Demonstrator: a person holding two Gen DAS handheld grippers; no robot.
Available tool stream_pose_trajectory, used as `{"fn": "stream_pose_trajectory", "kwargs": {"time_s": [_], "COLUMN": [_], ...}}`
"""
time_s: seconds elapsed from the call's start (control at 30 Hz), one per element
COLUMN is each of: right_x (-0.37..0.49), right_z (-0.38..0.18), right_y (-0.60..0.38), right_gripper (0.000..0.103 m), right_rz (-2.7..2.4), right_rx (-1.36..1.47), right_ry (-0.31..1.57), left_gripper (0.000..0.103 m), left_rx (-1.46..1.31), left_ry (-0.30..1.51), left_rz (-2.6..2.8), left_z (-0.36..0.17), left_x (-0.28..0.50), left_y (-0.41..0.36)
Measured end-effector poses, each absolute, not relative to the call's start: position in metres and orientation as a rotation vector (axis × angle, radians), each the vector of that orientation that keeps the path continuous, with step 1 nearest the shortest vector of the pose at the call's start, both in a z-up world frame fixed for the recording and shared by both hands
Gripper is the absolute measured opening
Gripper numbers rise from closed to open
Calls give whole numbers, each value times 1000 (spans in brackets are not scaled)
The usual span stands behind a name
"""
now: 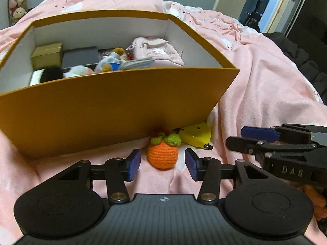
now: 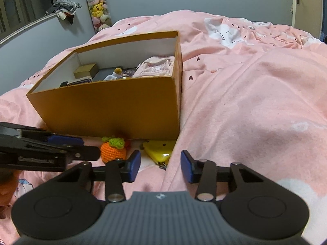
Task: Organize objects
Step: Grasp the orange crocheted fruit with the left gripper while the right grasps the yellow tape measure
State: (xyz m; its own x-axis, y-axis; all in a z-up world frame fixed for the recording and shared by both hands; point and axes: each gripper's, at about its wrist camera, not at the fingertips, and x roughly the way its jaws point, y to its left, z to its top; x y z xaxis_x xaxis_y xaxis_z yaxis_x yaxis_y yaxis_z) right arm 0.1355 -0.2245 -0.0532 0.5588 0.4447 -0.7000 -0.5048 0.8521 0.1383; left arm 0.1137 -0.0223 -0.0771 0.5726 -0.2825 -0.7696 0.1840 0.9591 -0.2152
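Judging by the orange box [image 1: 114,110], we are well along — a small gold carton [image 1: 47,55], a pink pouch [image 1: 157,51] and a few soft toys already lie inside. Left on the pink bedspread [image 2: 245,106], just in front of the box, are the crocheted orange fruit [image 1: 162,153] and a yellow pouch [image 1: 196,135] beside it. Our left gripper [image 1: 162,164] stands open around the fruit without pinching it; our right gripper [image 2: 160,166] is open too — empty, near the yellow pouch.
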Motion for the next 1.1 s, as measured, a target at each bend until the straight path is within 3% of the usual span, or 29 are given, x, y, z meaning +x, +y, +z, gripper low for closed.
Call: {"fn": "stream_pose_trajectory", "kwargs": {"time_s": [0.2, 0.23, 0.27, 0.53, 0.6, 0.77, 1.1], "right_x": [144, 145, 147, 172, 180, 191, 209], "right_z": [-60, -60, -60, -67, -74, -87, -107], "right_y": [-221, -220, -218, -192, -190, -188, -183], "right_gripper": [38, 38, 38, 39, 41, 60, 62], "right_rz": [573, 576, 580, 579, 576, 607, 630], "right_rx": [-70, -67, -64, -133, -136, -151, -167], "right_ry": [838, 840, 844, 864, 890, 923, 956], "left_gripper": [55, 47, 45, 44, 44, 44, 44], "left_rx": [-63, -54, -63, -93, -109, -124, -153], "left_ry": [938, 948, 957, 935, 934, 951, 966], "left_rz": [-268, -271, -284, -290, -288, -296, -316], "left_z": [-97, -100, -103, -95, -96, -100, -108], "left_x": [131, 133, 134, 123, 121, 126, 132], "left_y": [-35, -36, -35, -23, -19, -13, -6]}}
